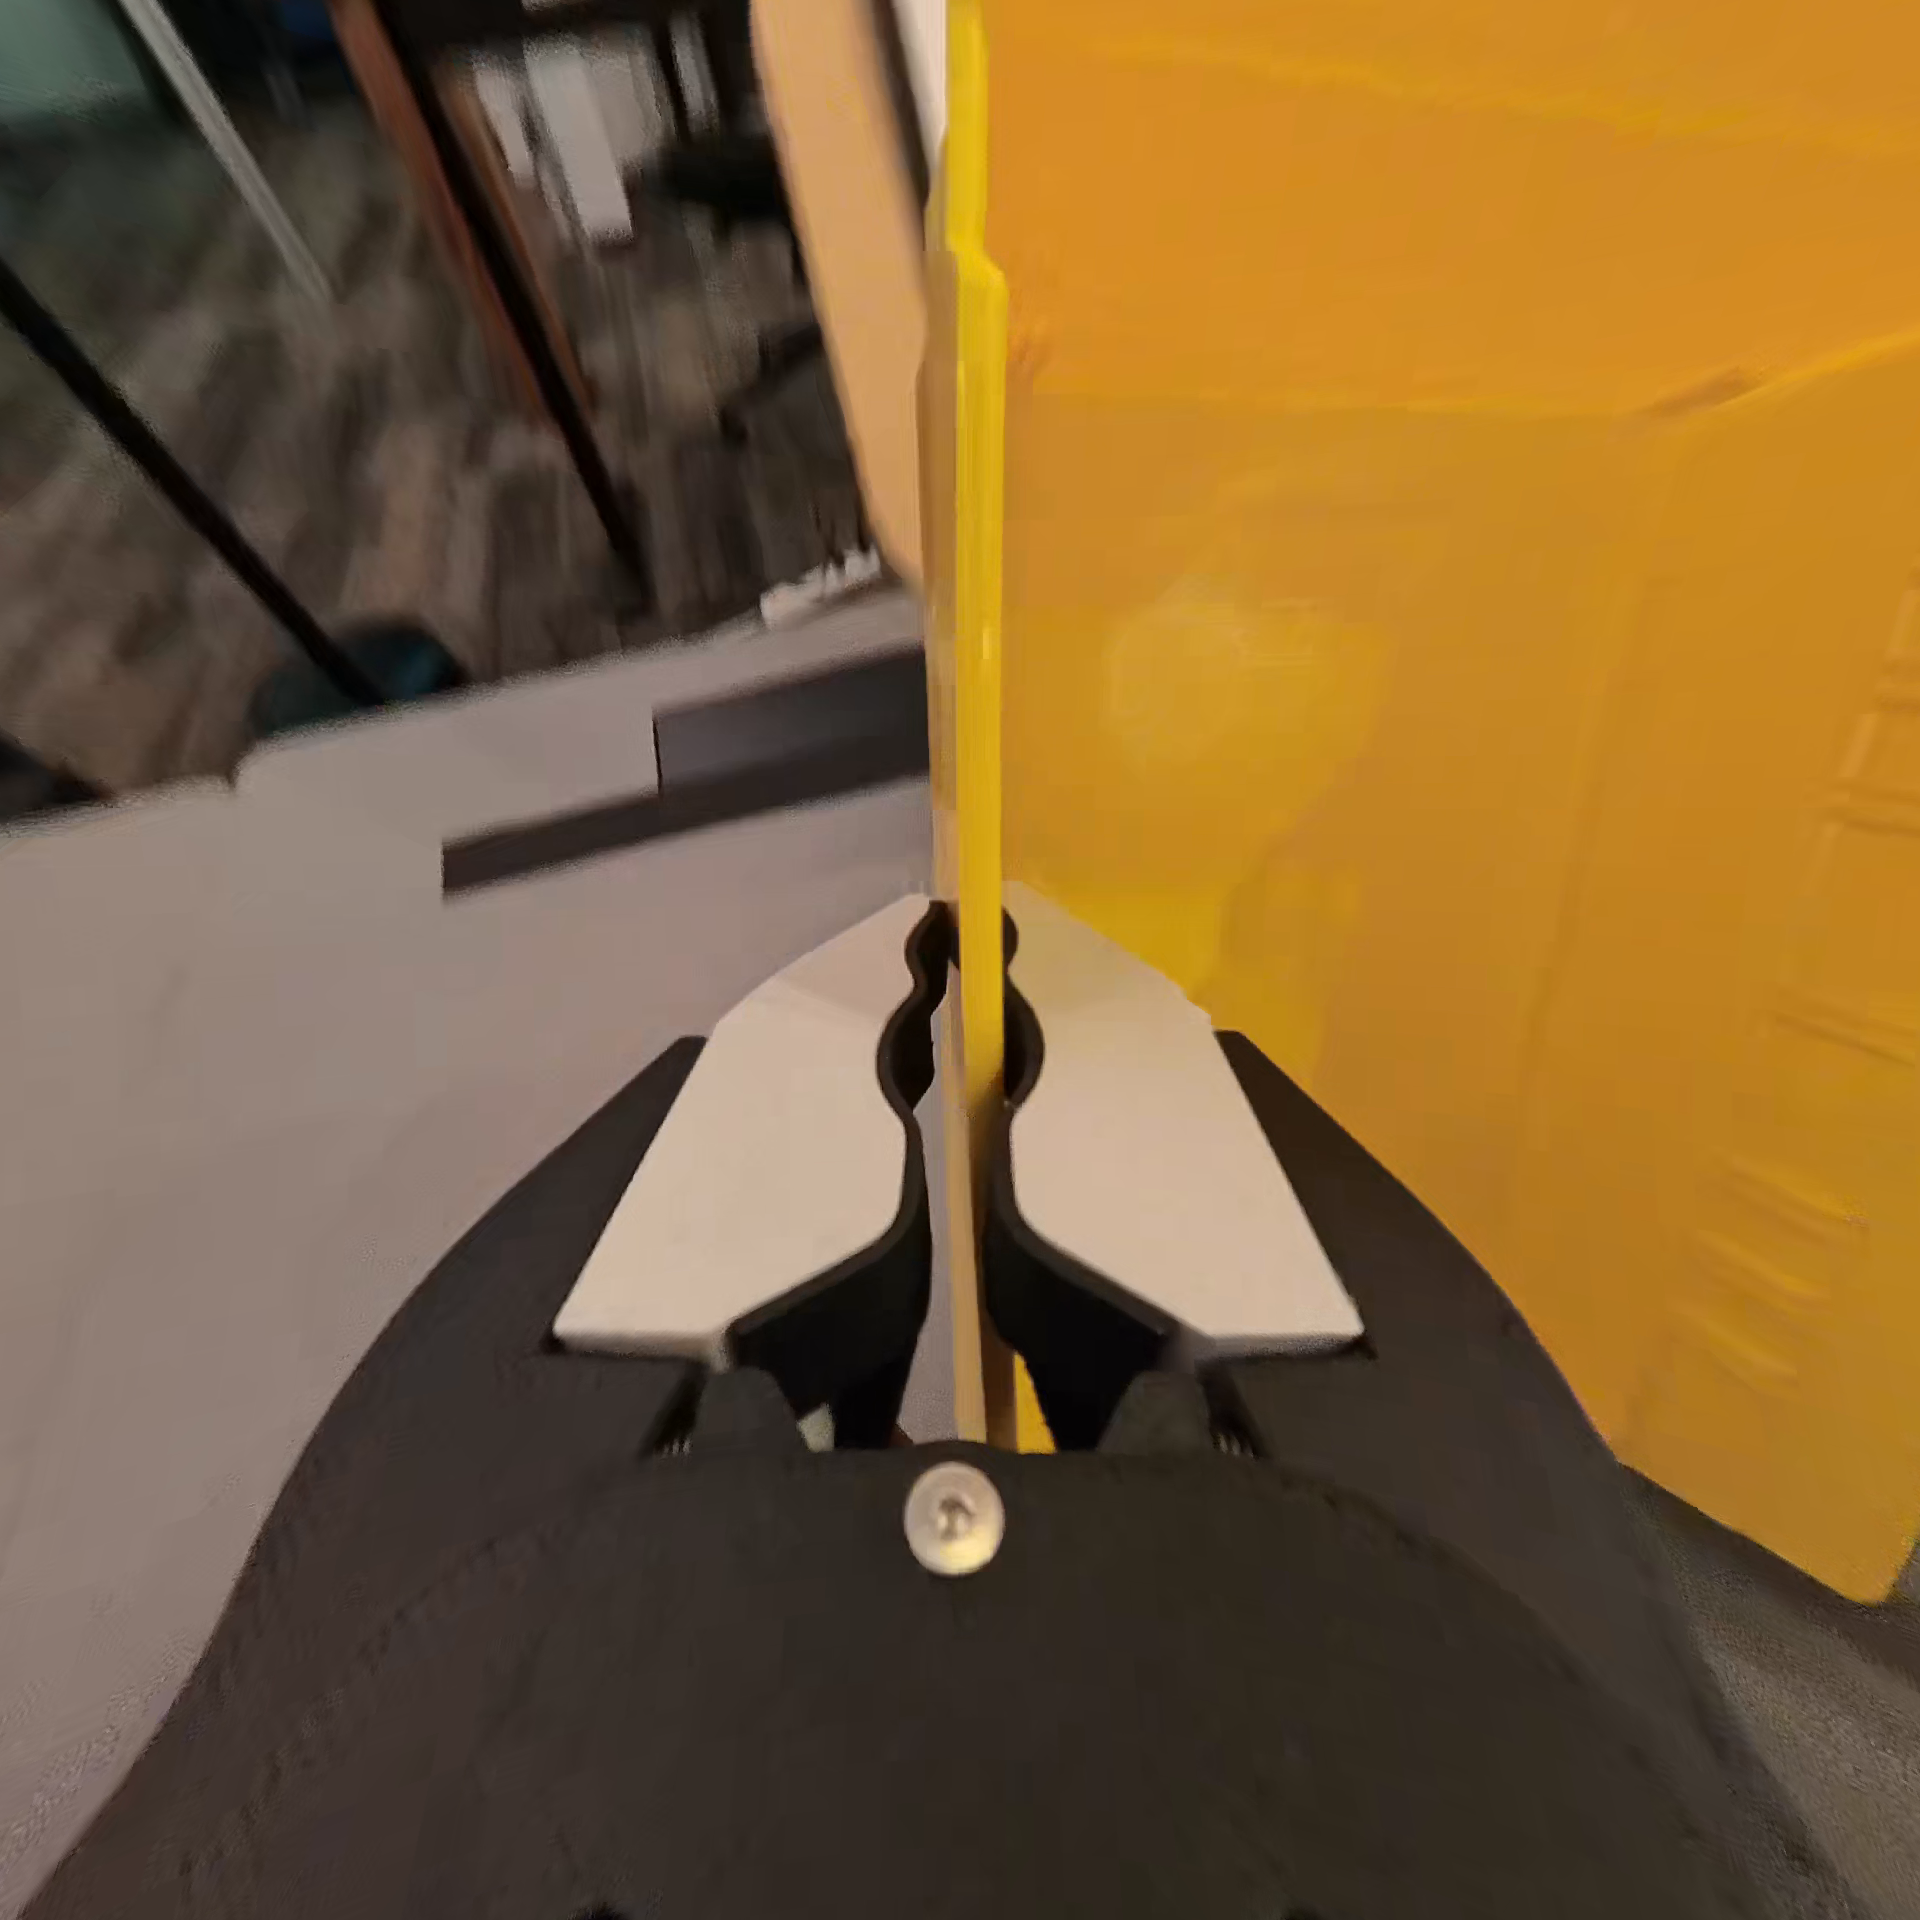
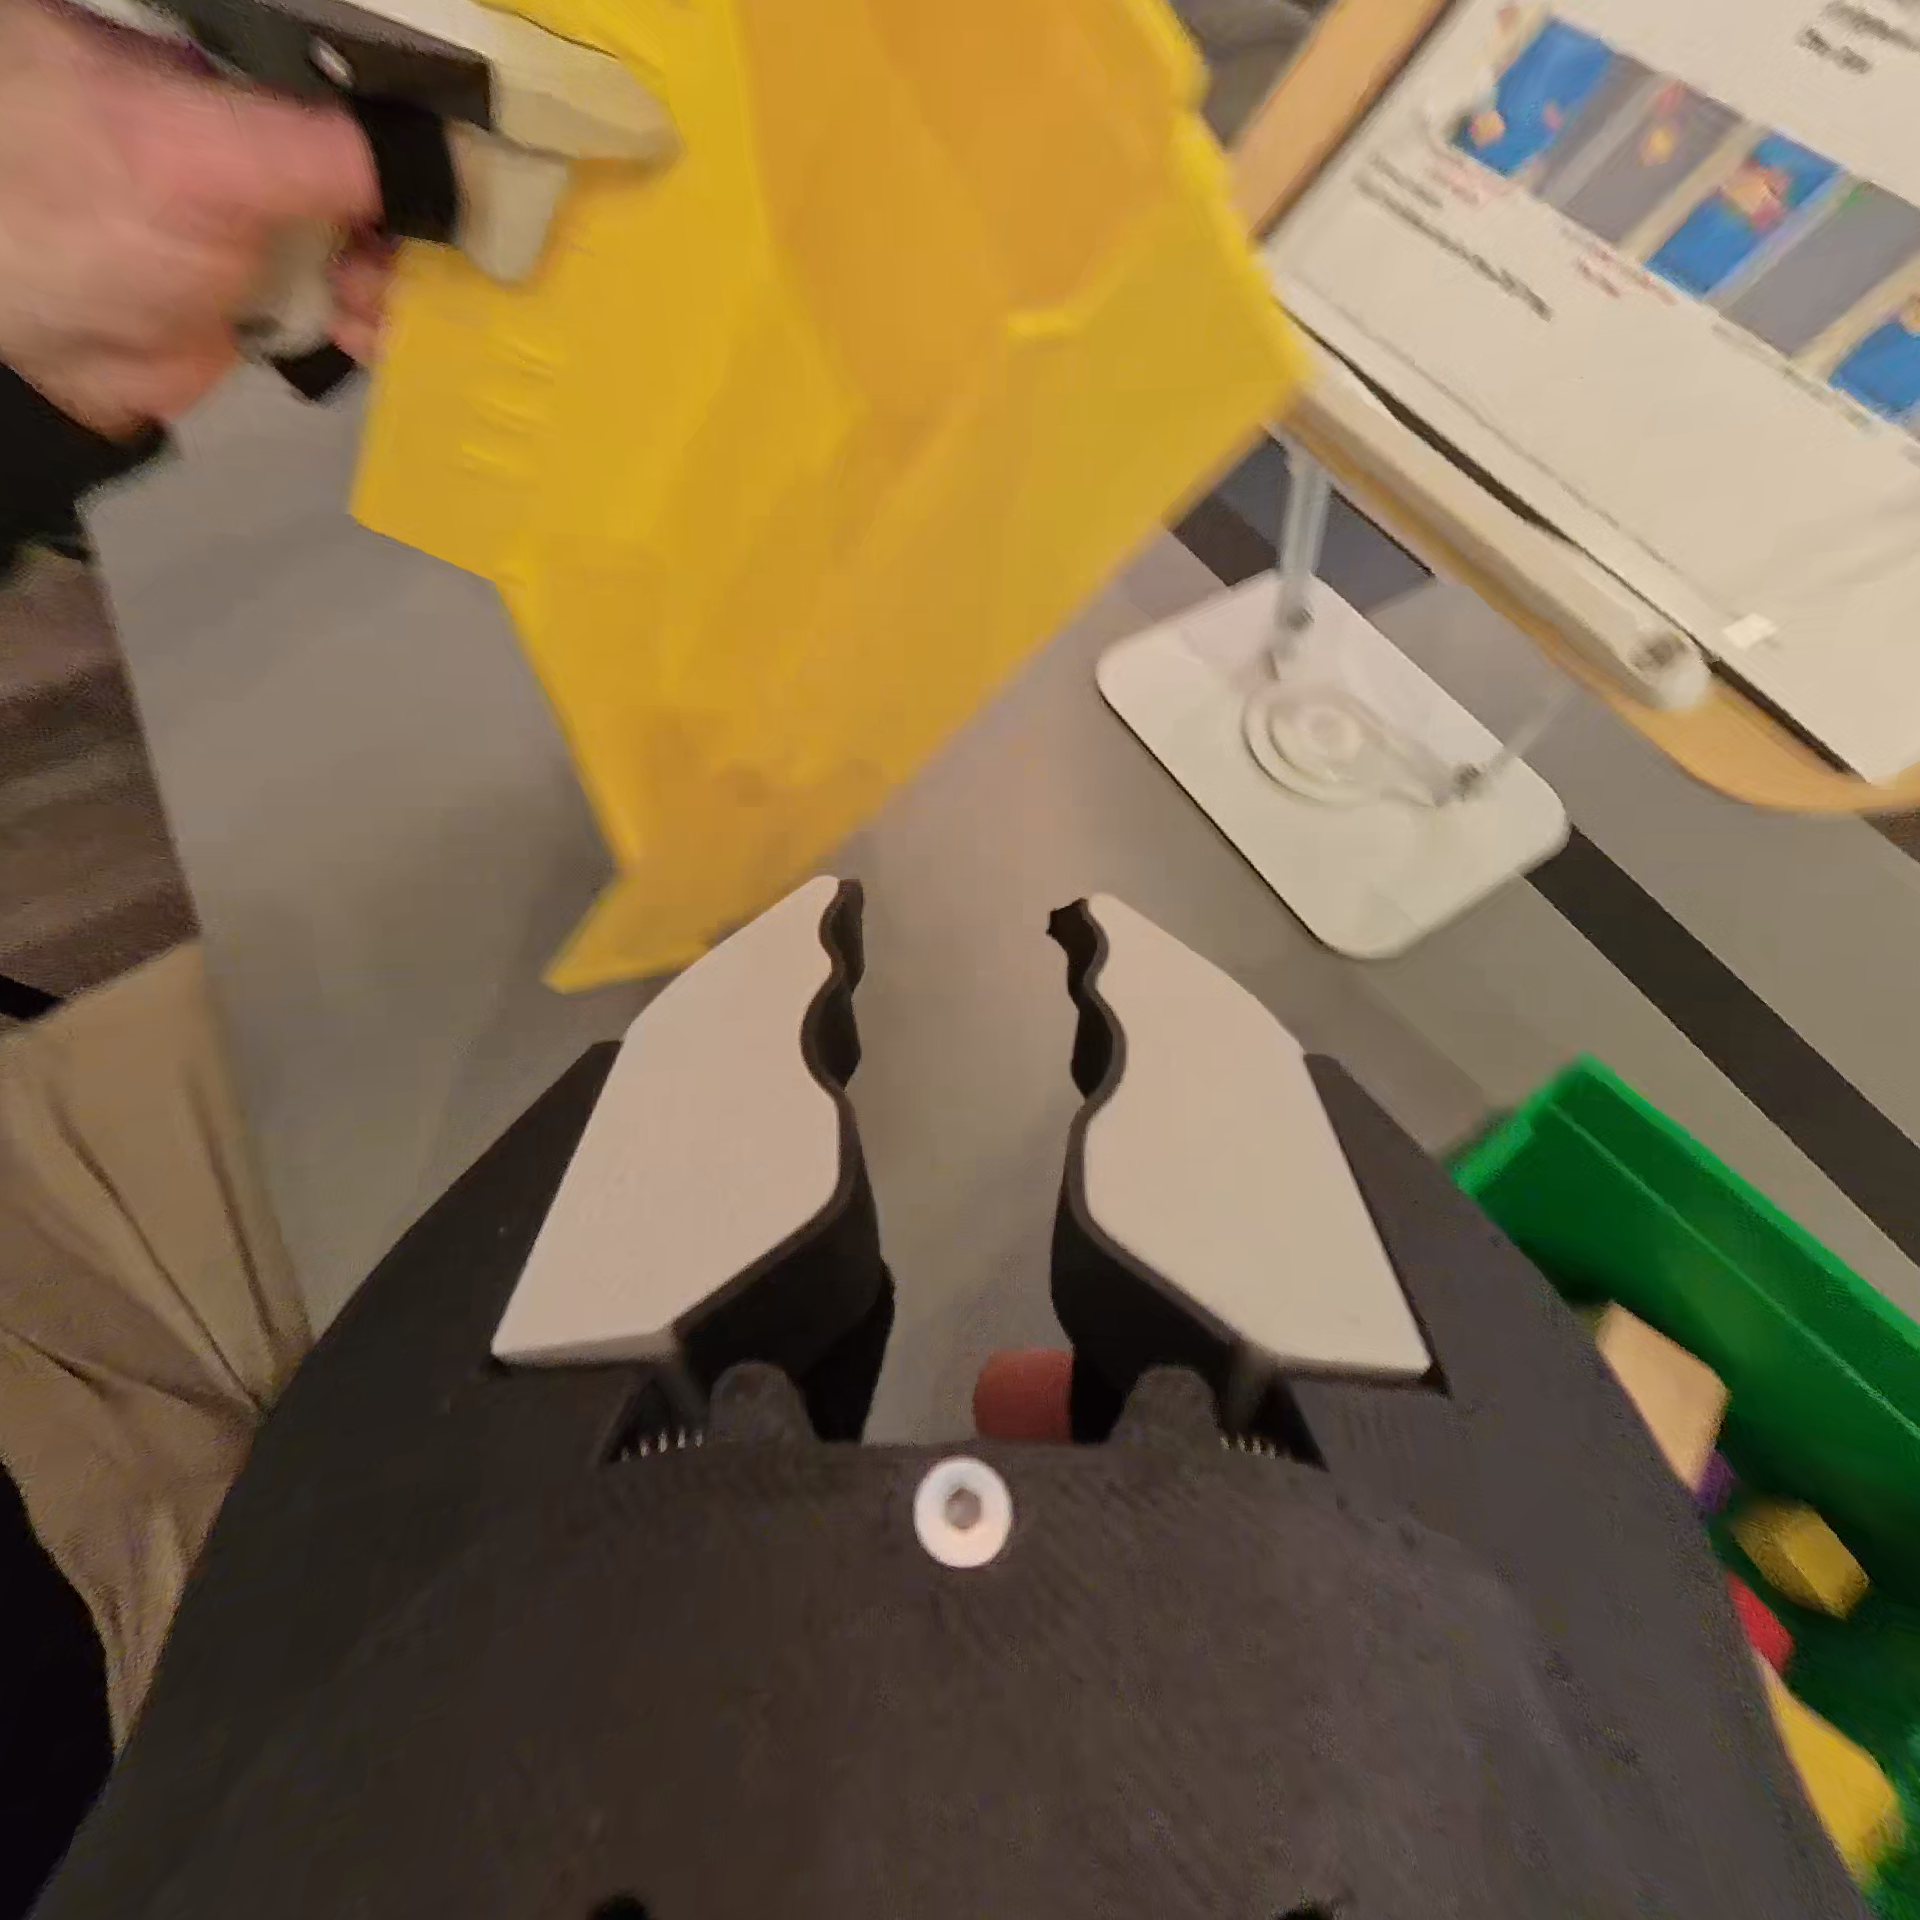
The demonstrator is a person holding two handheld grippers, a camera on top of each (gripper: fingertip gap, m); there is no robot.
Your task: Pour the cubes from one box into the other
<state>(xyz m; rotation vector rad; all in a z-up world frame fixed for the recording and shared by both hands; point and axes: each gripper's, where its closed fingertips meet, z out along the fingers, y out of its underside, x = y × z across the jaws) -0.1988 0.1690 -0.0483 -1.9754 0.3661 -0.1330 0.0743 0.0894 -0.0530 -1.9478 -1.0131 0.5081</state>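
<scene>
My left gripper (image 1: pixel 975 935) is shut on the thin wall of the yellow box (image 1: pixel 1455 727), which fills the right half of its view. In the right wrist view the yellow box (image 2: pixel 831 436) hangs tilted in the air above the grey table, held at its upper left by the left gripper (image 2: pixel 561 156) and a hand. My right gripper (image 2: pixel 956 914) is open and empty, just below the box's lower edge. The green box (image 2: pixel 1683 1278) sits at the lower right with several coloured cubes (image 2: pixel 1808 1558) inside. A reddish cube (image 2: pixel 1023 1392) lies on the table under the right gripper.
A white stand base (image 2: pixel 1340 769) carries a tilted board with a printed sheet (image 2: pixel 1621 312) at the right. A person's beige trouser leg (image 2: pixel 114 1195) is at the left. The grey table (image 1: pixel 260 1039) has a dark strip (image 1: pixel 665 810) near its far edge.
</scene>
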